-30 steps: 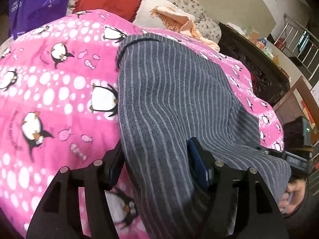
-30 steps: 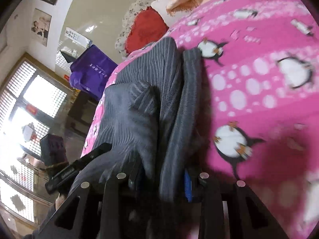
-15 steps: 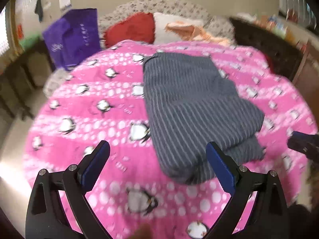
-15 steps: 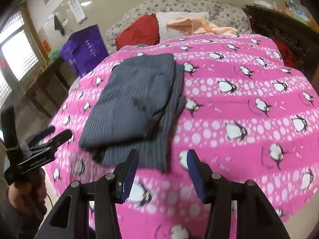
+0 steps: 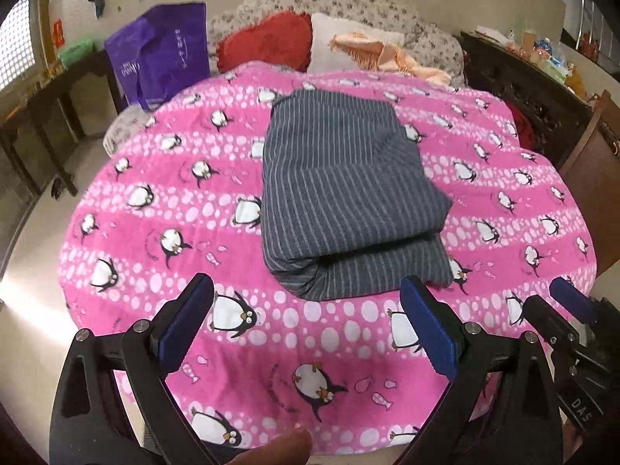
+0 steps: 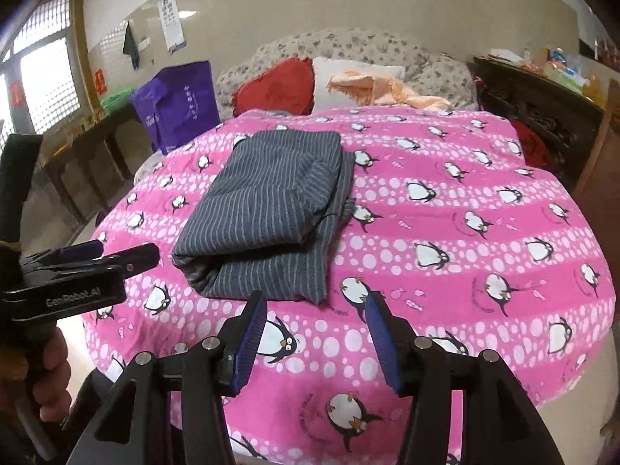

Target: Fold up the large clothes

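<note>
I am holding my left claw (image 5: 306,329) and right claw (image 6: 316,333) wide and empty just short of the folded grey striped garment (image 5: 345,197) lying on the pink penguin blanket (image 5: 155,209), judging its uneven right edge needs squaring.

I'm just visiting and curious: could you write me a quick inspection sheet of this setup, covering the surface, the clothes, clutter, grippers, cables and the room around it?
Surface: pink penguin blanket spread over the work surface.
Job's things: grey striped garment folded into a layered bundle, lying on the blanket.
Clutter: nothing seen on the blanket besides the garment.
Grippers: left gripper open, empty; right gripper open, empty; both short of the garment.
Cables: nothing seen.
Surroundings: purple bag, red cushion, white pillow, peach cloth, dark cabinet.
</note>
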Demonstrator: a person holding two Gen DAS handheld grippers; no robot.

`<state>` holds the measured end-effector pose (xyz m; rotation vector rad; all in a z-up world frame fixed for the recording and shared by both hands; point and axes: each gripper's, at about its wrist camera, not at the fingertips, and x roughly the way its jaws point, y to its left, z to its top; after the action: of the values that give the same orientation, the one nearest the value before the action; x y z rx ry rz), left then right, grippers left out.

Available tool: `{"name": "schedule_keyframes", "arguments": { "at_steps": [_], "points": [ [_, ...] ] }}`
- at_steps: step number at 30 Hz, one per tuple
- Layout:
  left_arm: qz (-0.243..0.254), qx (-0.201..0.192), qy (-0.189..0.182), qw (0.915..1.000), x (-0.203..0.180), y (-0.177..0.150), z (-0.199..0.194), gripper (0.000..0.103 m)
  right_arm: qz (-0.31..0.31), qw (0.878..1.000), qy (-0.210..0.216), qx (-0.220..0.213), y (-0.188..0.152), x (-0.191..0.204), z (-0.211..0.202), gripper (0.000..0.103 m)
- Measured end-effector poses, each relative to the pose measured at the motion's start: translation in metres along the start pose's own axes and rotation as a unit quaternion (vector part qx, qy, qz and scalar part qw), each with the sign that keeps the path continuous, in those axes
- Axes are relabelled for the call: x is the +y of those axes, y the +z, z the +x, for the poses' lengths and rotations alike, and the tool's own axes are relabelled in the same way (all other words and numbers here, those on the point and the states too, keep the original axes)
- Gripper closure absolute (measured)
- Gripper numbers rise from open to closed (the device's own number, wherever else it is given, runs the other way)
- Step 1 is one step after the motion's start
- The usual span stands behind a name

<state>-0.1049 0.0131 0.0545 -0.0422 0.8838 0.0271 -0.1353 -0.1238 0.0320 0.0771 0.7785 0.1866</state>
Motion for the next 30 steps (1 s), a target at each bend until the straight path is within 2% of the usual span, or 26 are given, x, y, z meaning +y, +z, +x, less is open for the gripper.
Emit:
{"name": "schedule_keyframes", "arguments": {
  "at_steps": [9,15,30],
  "points": [
    [-0.007,-0.011,-0.018,0.9998,-0.001,-0.012,-0.024,0.006,0.001,1.0,-0.007,-0.02,-0.008,0.003,-0.027,0.052],
    [-0.008,-0.023,-0.018,0.9995,0.0,-0.016,-0.038,0.006,-0.009,0.999,-0.005,-0.039,-0.008,0.013,-0.045,0.046],
    [-0.001,-0.011,-0.031,0.9994,-0.009,-0.015,-0.032,0.006,-0.01,0.999,0.0,-0.04,-0.006,0.014,-0.048,0.045]
  ]
}}
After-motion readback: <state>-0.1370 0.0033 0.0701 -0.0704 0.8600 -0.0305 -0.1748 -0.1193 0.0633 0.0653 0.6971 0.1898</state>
